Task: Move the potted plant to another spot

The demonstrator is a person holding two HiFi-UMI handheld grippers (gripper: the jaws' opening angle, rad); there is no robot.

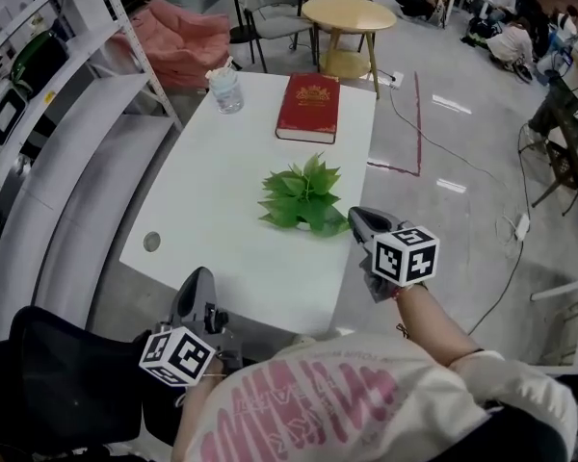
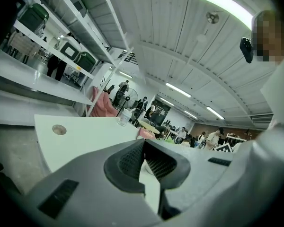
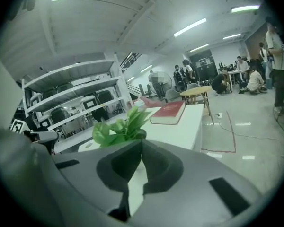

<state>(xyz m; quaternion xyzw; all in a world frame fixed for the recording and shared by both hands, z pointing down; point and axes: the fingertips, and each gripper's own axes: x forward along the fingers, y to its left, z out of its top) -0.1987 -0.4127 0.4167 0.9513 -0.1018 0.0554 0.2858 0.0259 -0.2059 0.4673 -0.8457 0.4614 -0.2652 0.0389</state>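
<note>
Greenery of the potted plant sits mid-frame on the white table; a red book and what looks like a cup lie above it. Clenched empty, the right gripper hovers beside the leaves, the left gripper lower left.

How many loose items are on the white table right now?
3: the potted plant mid-table toward the right edge, the red book beyond it at the far end, a clear cup left of the book. None appears hidden.
</note>
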